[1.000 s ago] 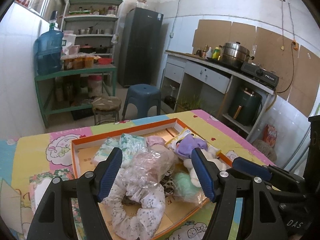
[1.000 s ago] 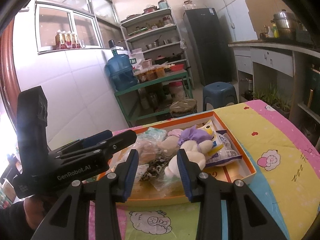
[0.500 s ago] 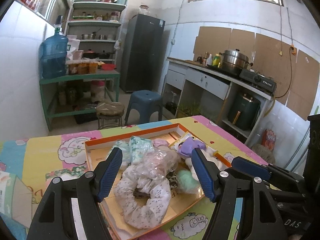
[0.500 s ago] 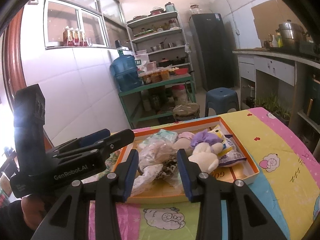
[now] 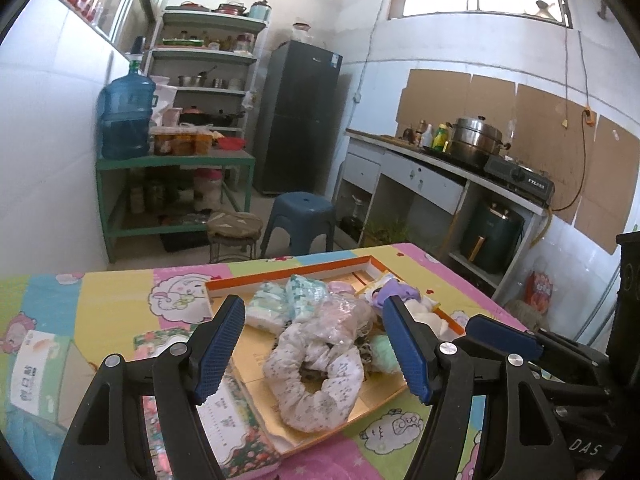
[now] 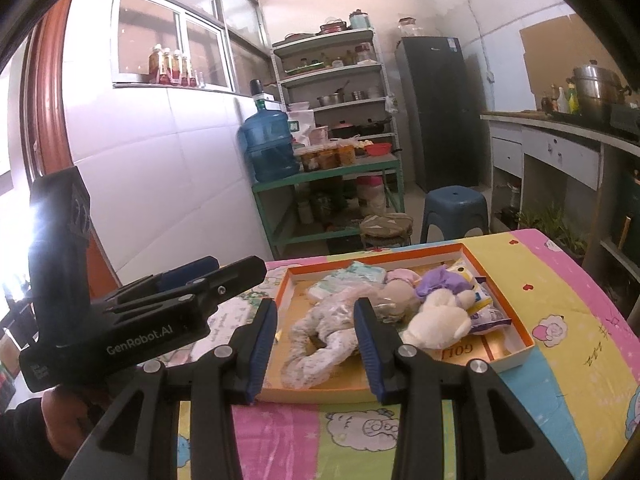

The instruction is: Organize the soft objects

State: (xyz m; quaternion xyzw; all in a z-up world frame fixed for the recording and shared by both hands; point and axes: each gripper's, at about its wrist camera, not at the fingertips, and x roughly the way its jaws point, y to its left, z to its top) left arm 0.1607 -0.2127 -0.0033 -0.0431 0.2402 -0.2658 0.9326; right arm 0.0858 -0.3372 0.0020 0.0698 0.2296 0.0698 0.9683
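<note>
Left wrist view: we see the left gripper point(image 5: 316, 346) with jaws spread wide and nothing between them, hovering short of the orange tray point(image 5: 280, 276).
Soft pile: it lies inside the tray; the floral fabric ring point(image 5: 316, 376) sits at the tray's near edge, the plastic-wrapped bundle point(image 5: 340, 316) just behind it, 2 diaper packs point(image 5: 288, 300) toward the tray's far wall, the green piece point(image 5: 382, 354) to the ring's right.
Beside the tray: a white carton point(image 5: 36, 368) rests on the cartoon tablecloth point(image 5: 112, 300), left of the tray.

Right wrist view: we see the right gripper point(image 6: 316, 344), released and empty, near the tray's front wall point(image 6: 312, 394); the white plush point(image 6: 436, 320) and purple piece point(image 6: 440, 280) lie right of the ring.

Step in hand: we judge it a pick approach; we would pinch 1 fold of the ring, clear of the crinkly wrap, and lift slowly so neighbours stay put.

Change since 0.5 s ago: both grippers have backed off from the tray, showing more tablecloth; the pile looks undisturbed.
</note>
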